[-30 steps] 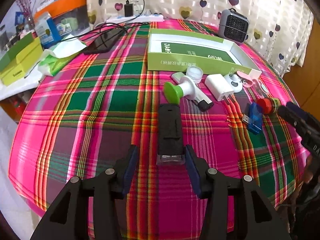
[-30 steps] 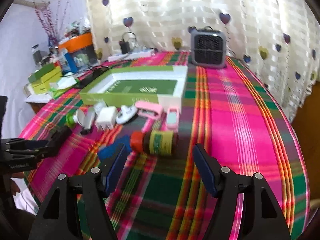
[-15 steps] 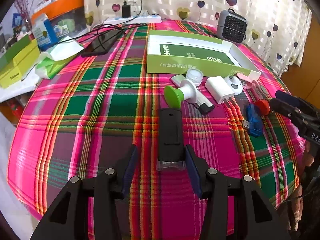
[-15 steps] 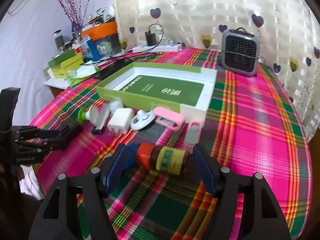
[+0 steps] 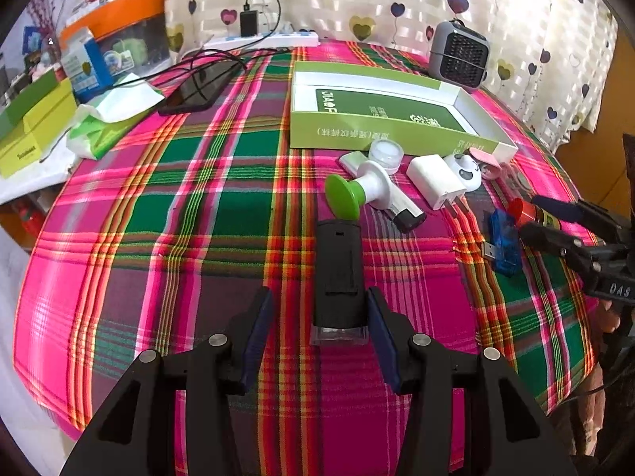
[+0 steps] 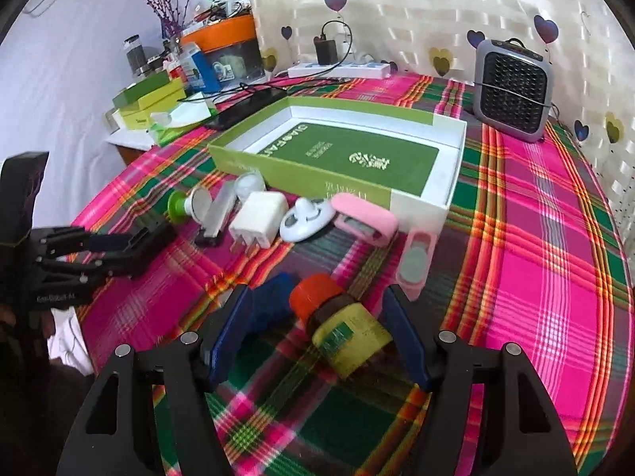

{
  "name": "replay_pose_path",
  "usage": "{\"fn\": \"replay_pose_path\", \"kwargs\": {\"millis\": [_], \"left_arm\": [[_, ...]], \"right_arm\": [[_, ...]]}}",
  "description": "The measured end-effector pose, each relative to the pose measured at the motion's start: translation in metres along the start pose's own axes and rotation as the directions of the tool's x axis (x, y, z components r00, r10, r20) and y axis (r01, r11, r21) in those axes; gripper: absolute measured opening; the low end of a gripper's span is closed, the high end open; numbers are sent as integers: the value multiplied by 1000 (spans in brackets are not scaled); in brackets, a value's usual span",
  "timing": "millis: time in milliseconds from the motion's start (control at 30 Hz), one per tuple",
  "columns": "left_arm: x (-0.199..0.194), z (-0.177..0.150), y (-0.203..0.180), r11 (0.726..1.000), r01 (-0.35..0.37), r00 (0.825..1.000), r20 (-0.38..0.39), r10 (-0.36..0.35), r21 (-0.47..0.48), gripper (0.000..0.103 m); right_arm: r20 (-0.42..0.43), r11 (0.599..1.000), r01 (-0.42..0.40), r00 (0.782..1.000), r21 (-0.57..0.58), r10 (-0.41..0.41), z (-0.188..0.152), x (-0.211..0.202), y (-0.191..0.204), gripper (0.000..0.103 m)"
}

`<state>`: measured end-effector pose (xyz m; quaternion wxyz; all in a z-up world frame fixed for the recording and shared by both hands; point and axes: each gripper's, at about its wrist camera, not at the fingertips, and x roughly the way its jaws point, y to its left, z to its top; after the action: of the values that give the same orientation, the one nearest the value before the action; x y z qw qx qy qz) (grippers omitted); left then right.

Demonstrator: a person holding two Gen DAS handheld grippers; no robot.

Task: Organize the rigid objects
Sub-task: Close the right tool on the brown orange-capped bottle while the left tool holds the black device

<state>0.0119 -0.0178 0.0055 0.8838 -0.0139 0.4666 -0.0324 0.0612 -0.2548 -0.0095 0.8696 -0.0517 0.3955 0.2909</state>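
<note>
While both my grippers sit low over the plaid tablecloth (image 5: 222,206), this is the tally.

Left gripper (image 5: 319,329): fingers spread either side of one black rectangular device (image 5: 338,273) with a clear end; the right pad touches or nearly touches it, the left pad stands clear.

Right gripper (image 6: 317,329): fingers spread around one brown bottle (image 6: 341,329) with an orange-red cap and yellow label, lying on its side, neither pad touching it.

Count on the cloth: one blue USB gadget (image 5: 502,244) just beside the bottle; one white plug adapter (image 6: 258,218); one green-and-white handled tool (image 5: 365,194); one small clear round pot (image 5: 385,152); one white panda-faced piece (image 5: 464,168); two pink items (image 6: 365,218) by the box corner.

Box: one open green-and-white box (image 6: 254,162), nothing loose inside, behind the row.

Room: round table, heart-print curtain (image 6: 397,4), one small grey heater (image 6: 512,87), one power strip (image 6: 337,69), one phone (image 5: 198,89).

Writing: "DAS" shows on my right gripper's body; the box lettering is too distorted to read.
</note>
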Motion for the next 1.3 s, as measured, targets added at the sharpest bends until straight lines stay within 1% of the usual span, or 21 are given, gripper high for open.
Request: {"fn": "replay_pose_path", "kwargs": {"millis": [167, 300, 367, 433, 600, 800, 867, 967, 1033, 1300], "left_arm": [[3, 3, 2, 1000, 1, 1000, 10, -1, 16, 47], [7, 8, 3, 1000, -5, 1000, 27, 4, 31, 47], [9, 9, 3, 999, -5, 999, 36, 4, 37, 47], [10, 10, 3, 999, -11, 999, 44, 9, 51, 47], [12, 10, 1, 998, -20, 998, 57, 16, 64, 47], [11, 10, 3, 998, -17, 998, 61, 13, 61, 46], [11, 9, 2, 998, -23, 998, 62, 19, 63, 44], [9, 9, 4, 998, -27, 997, 67, 24, 55, 37], [9, 9, 6, 998, -27, 997, 68, 23, 48, 26], [8, 8, 9, 999, -15, 998, 68, 12, 39, 26]], "right_arm": [[-15, 1000, 22, 1000, 3, -22, -8, -1, 1, 68], [-18, 998, 53, 998, 33, -52, -10, 2, -2, 68], [-17, 997, 72, 997, 41, -72, -10, 3, -2, 63], [-19, 994, 99, 995, 37, -99, -9, 4, -1, 56], [-22, 984, 176, 984, 17, -175, -10, 5, 2, 44], [-14, 978, 207, 978, 28, -207, -13, 4, 7, 44], [-12, 976, 214, 977, 34, -213, -15, 3, 9, 44], [-10, 971, 233, 972, 47, -233, -16, 2, 11, 44], [-8, 969, 243, 970, 53, -243, -16, 1, 12, 44], [2, 966, 252, 968, 58, -253, -16, -3, 19, 44]]}}
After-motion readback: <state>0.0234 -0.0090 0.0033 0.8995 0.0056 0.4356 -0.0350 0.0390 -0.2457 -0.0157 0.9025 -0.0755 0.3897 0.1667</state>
